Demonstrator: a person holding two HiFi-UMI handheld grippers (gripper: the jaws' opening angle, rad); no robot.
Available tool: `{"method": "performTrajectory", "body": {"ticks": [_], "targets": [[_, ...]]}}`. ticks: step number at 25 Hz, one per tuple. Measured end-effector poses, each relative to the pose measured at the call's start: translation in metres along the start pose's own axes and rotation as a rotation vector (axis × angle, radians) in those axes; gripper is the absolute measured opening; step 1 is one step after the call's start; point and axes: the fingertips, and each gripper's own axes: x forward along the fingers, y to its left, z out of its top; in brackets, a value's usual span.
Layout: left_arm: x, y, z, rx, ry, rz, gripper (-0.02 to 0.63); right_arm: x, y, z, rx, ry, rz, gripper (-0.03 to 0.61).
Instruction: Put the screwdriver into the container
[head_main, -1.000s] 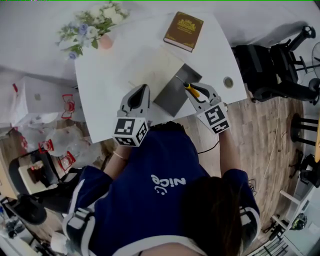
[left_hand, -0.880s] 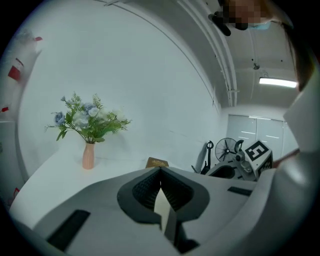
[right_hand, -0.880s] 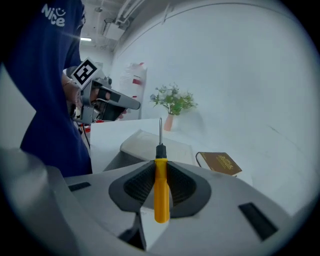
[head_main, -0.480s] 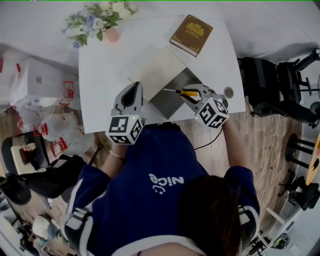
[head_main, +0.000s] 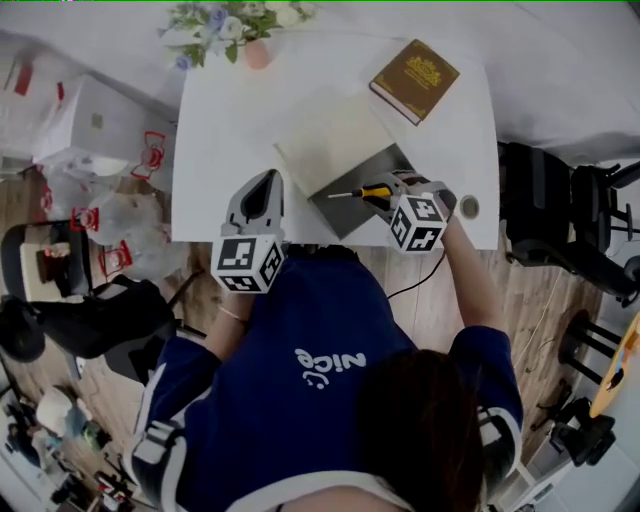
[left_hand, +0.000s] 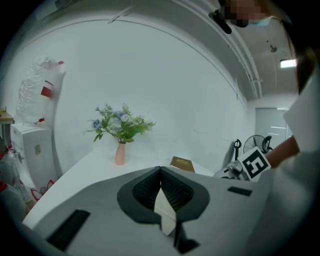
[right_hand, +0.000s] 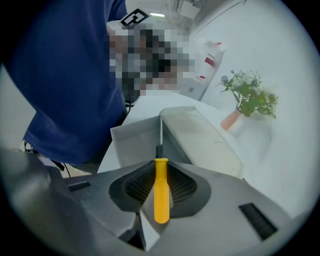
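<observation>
The right gripper (right_hand: 160, 167) was clamped on the yellow handle of the screwdriver (right_hand: 161, 197), pads pressing it from both sides, with the shaft sticking out ahead of the jaws. From the head view the tool hung over the near part of the open grey container (head_main: 352, 200), tip pointing across the opening towards its left side. It looked not yet inside. The cream lid (right_hand: 200, 135) stood folded back on the far side, resting on the table (head_main: 230, 130).

The left gripper (left_hand: 160, 172) was closed on nothing, held low near the container's left corner but apart from it.

The step in hand seemed to be the lowering. To do it well, the shaft should go in first, along the box's longer run, so that the tip does not catch the left wall or the lid's edge. The handle should sink below the rim before the jaws let go (a drop from above the rim would likely make it bounce or skid the light-looking box). The gripper's own body was wide against the opening, so a tilted entry from the near edge seemed safer than a flat one. If the box shifted, the left gripper was well placed to steady its corner.
</observation>
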Motion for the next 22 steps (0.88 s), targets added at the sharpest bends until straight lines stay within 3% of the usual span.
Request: {"method": "performTrajectory", "body": {"ticks": [8, 22], "targets": [[-0.016, 0.014, -0.004, -0.036, -0.006, 0.088, 0.017, 0.034, -0.006, -0.010, -0.101, 0.082, 0.066, 0.091], [-0.026, 0.033, -0.004, -0.046, -0.012, 0.158, 0.017, 0.063, -0.010, -0.027, -0.033, 0.127, 0.122, 0.091]]}}
